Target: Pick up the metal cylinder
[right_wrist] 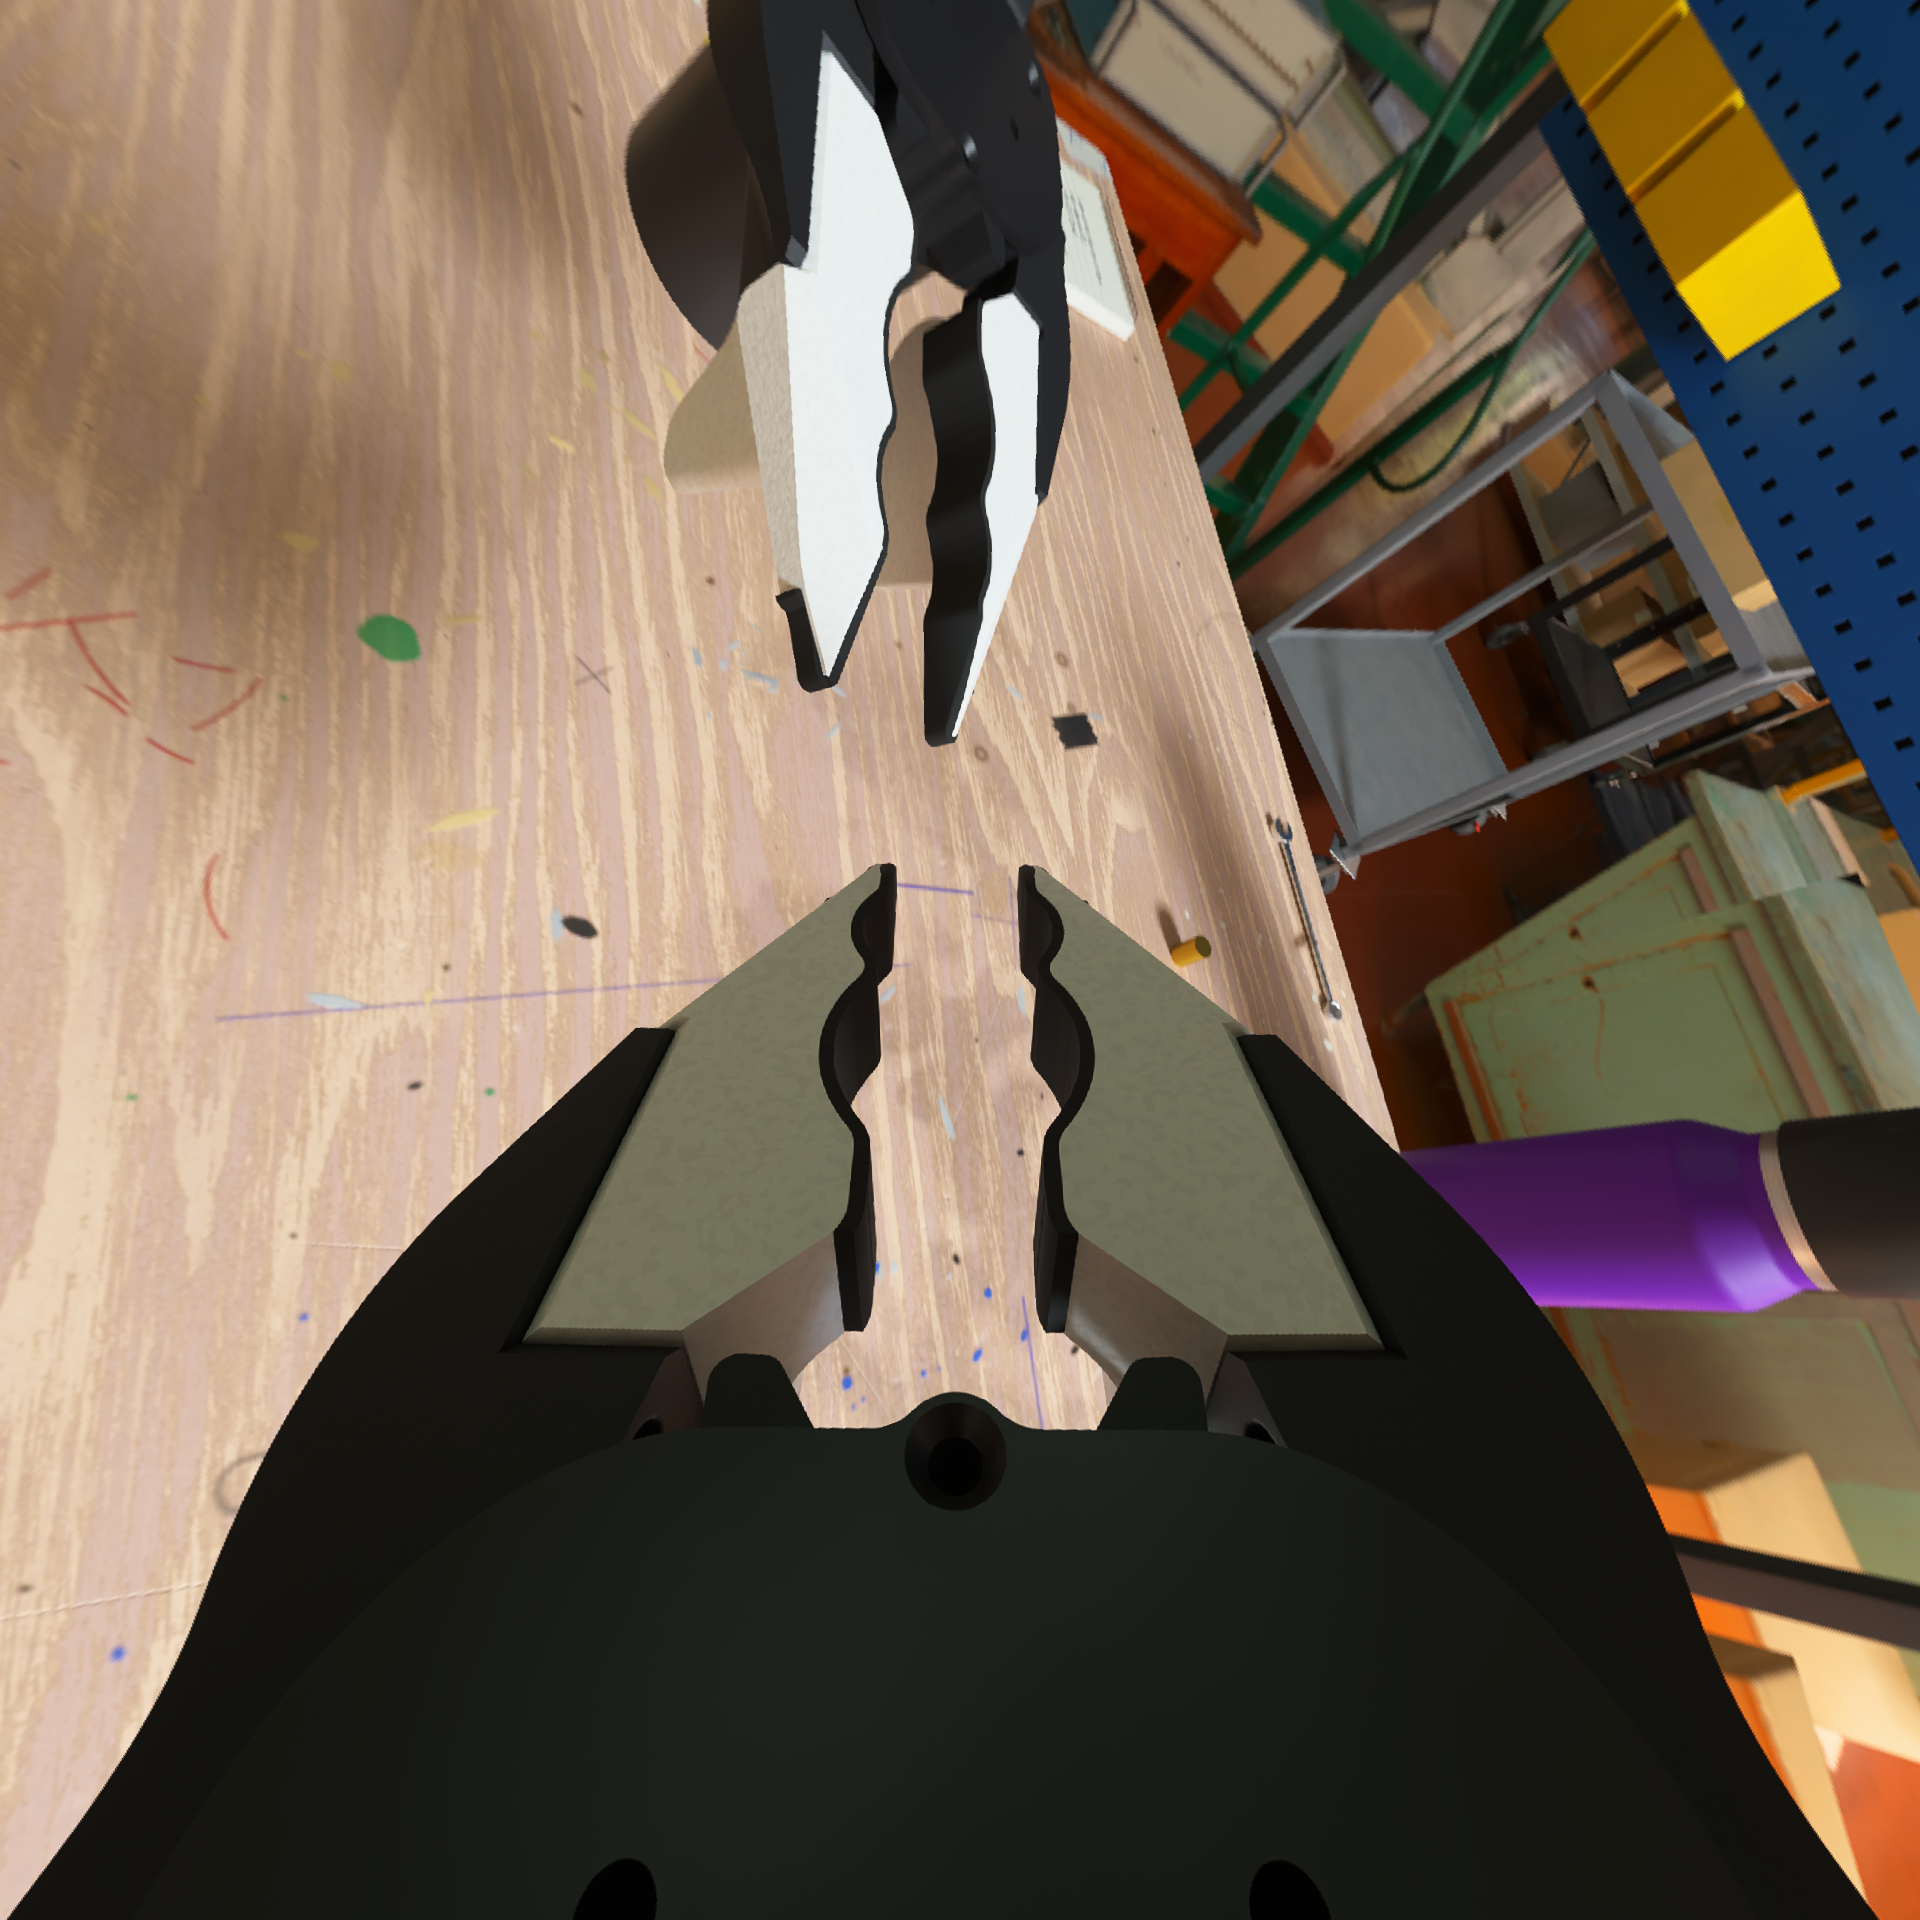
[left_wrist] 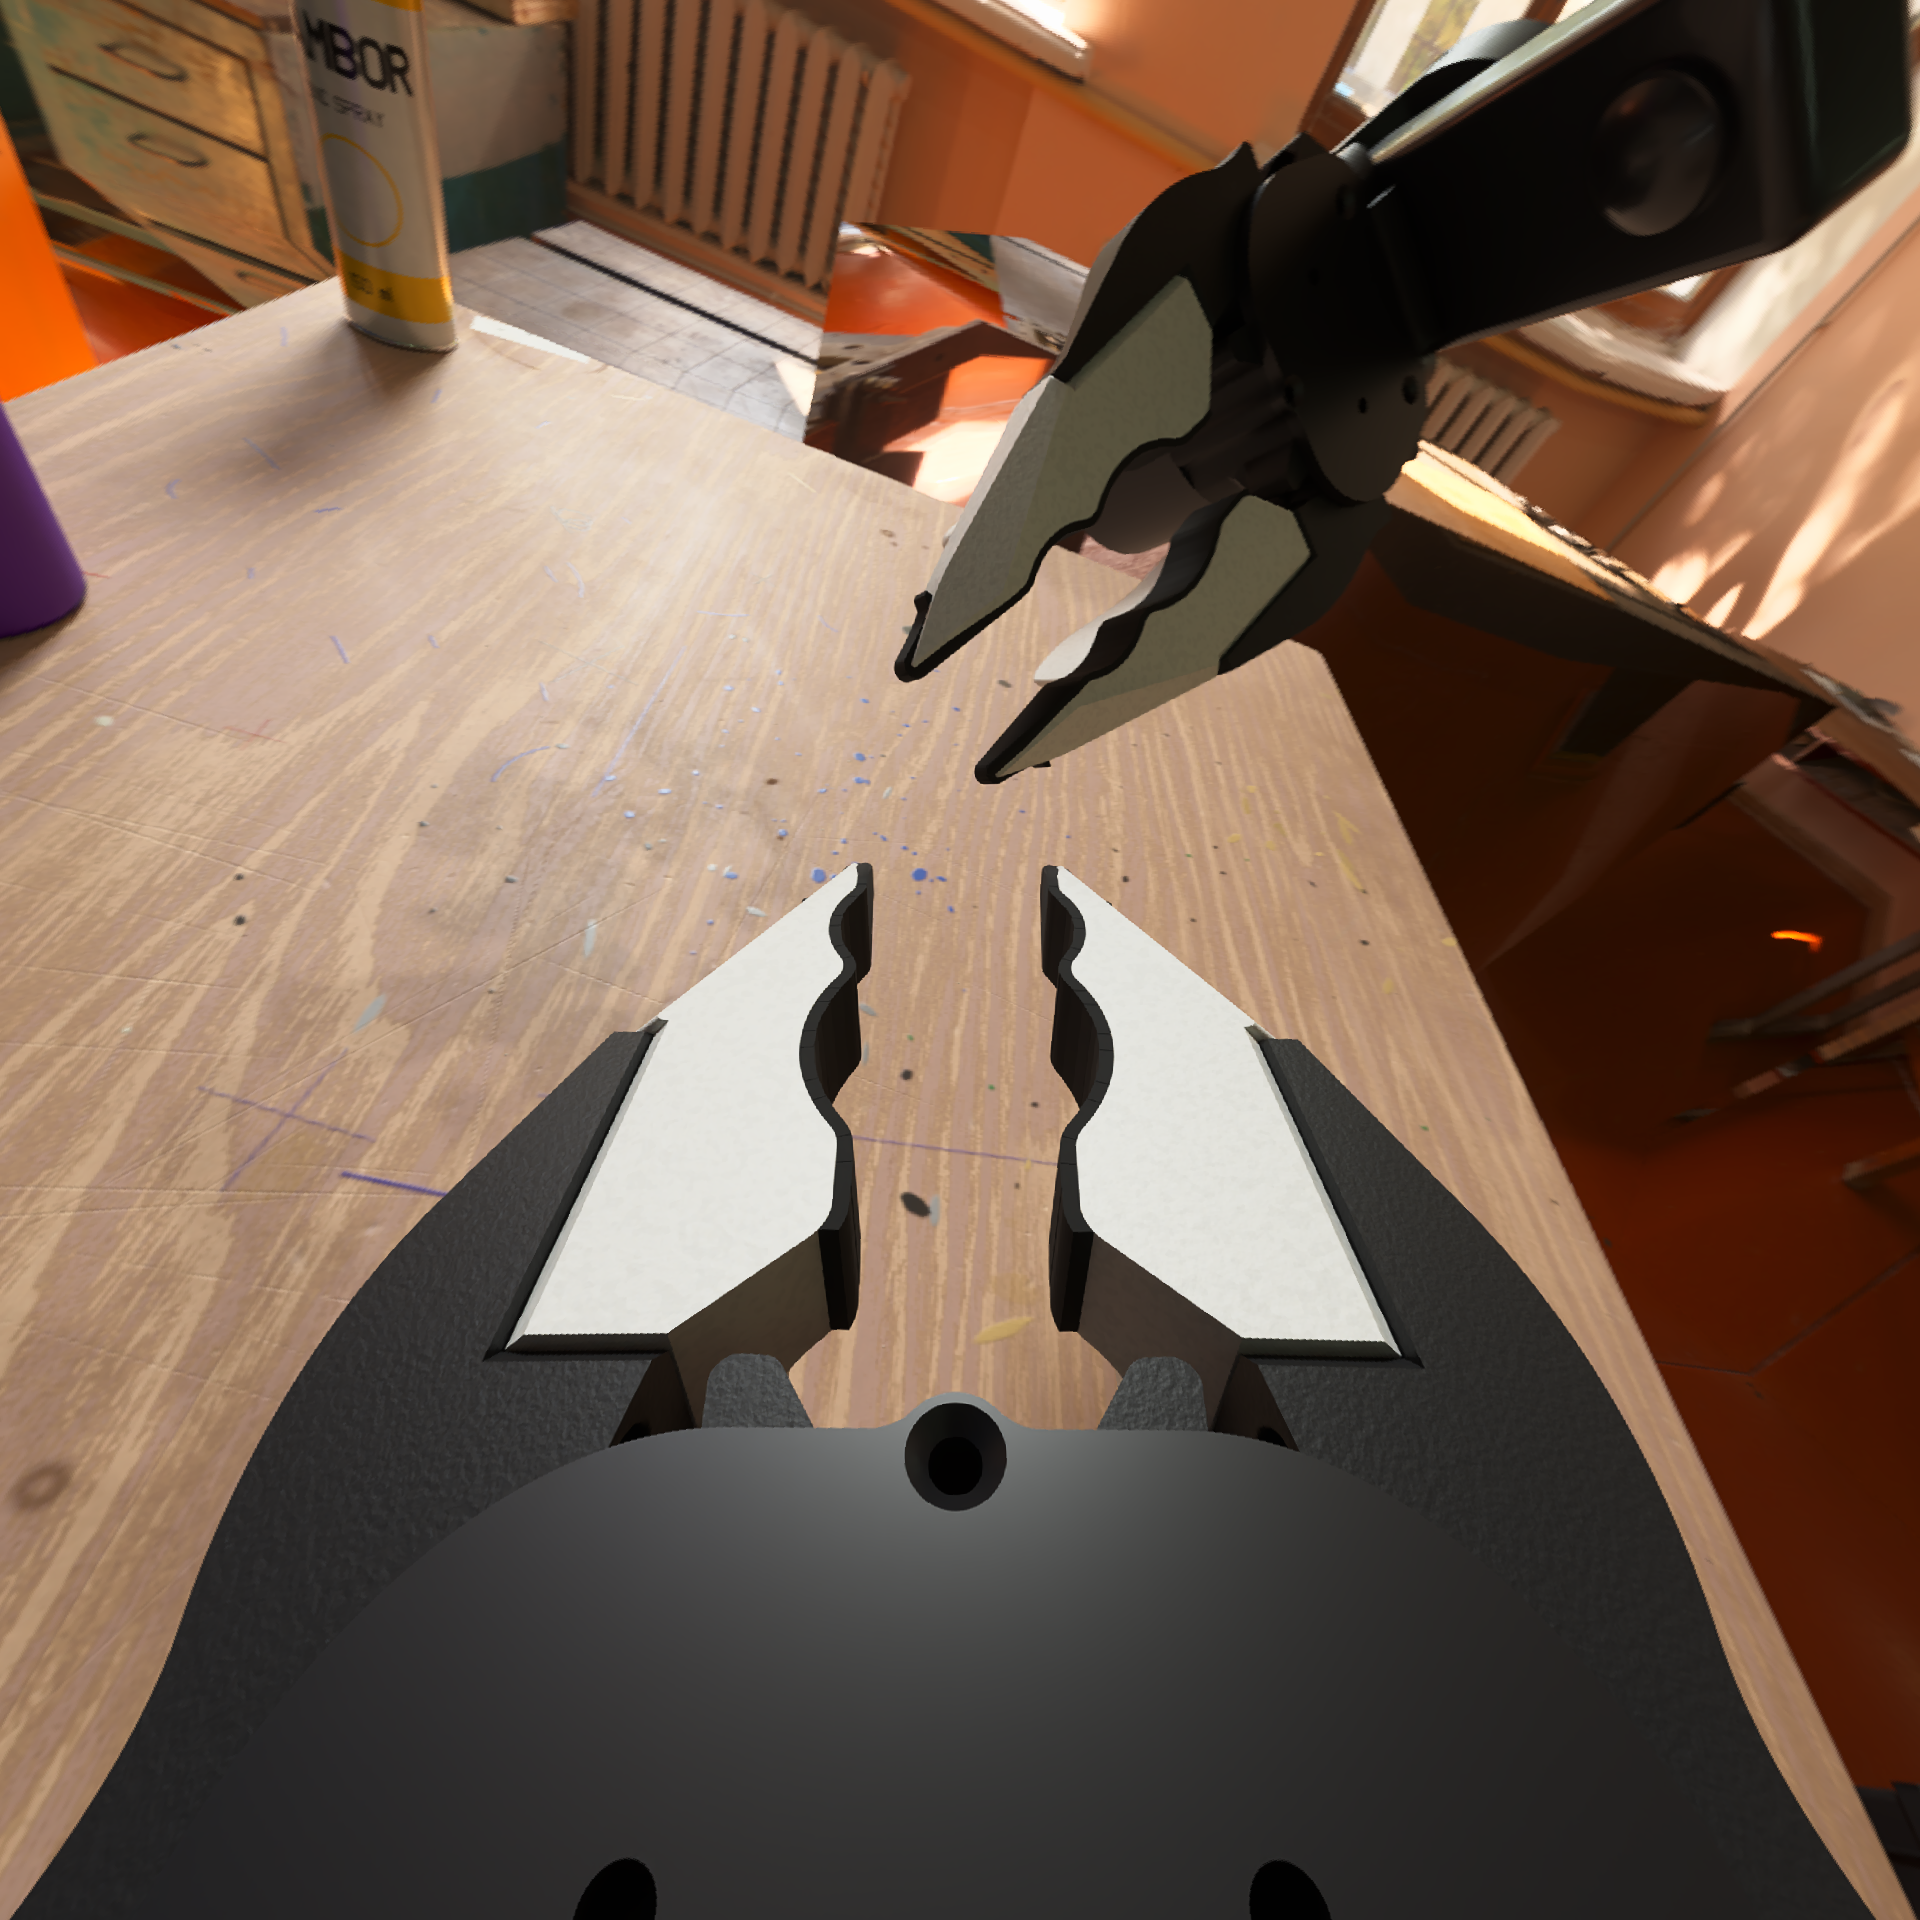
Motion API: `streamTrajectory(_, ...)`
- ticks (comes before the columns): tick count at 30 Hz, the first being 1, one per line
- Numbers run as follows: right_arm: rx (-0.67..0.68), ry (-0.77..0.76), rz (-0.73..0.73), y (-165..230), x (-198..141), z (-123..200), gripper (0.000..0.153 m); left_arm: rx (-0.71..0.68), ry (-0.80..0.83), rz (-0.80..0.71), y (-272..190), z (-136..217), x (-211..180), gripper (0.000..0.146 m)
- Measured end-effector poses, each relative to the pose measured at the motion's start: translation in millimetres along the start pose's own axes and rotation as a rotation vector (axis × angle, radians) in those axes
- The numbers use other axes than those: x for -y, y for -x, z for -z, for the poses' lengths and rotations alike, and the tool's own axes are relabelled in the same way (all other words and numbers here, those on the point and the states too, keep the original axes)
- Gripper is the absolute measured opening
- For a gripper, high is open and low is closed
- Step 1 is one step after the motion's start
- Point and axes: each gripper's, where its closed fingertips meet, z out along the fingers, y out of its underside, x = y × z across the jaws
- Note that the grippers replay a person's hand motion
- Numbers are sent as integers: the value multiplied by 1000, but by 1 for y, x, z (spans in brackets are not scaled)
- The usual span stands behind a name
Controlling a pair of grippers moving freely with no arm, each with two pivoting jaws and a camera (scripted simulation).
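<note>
A white and yellow spray can (left_wrist: 384,177) stands upright at the far left of the wooden table (left_wrist: 416,831), well away from both grippers. My left gripper (left_wrist: 956,878) is open and empty above bare wood. My right gripper (left_wrist: 948,722) comes in from the upper right, tips close in front of the left one, open and empty. In the right wrist view my right gripper (right_wrist: 956,878) is open over the table (right_wrist: 312,416), and the left gripper (right_wrist: 878,707) faces it, open. A purple bottle (right_wrist: 1621,1216) with a black cap shows at the right.
The purple bottle's base (left_wrist: 26,540) shows at the left edge. A small yellow cylinder (right_wrist: 1190,949), a wrench (right_wrist: 1304,914) and a small black piece (right_wrist: 1075,729) lie near the table edge. A beige block (right_wrist: 717,436) sits partly hidden behind the left gripper. Shelving and cabinets stand beyond.
</note>
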Motion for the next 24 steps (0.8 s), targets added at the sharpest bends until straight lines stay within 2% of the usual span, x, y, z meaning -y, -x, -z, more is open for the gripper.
streamTrajectory(5,10,87,-16,2,-16,-6,23,71,-4,-13,8,-8,0,32)
streamTrajectory(12,32,102,-13,4,-17,-17,24,106,24,-45,8,-18,-2,32)
streamTrajectory(18,12,91,-18,-5,-17,-18,24,144,-24,-39,11,-18,5,32)
streamTrajectory(21,-46,17,37,-12,-12,-17,24,151,-65,-26,12,-5,7,25)
streamTrajectory(24,-161,4,99,-16,-17,-20,24,231,-106,44,13,16,-14,20)
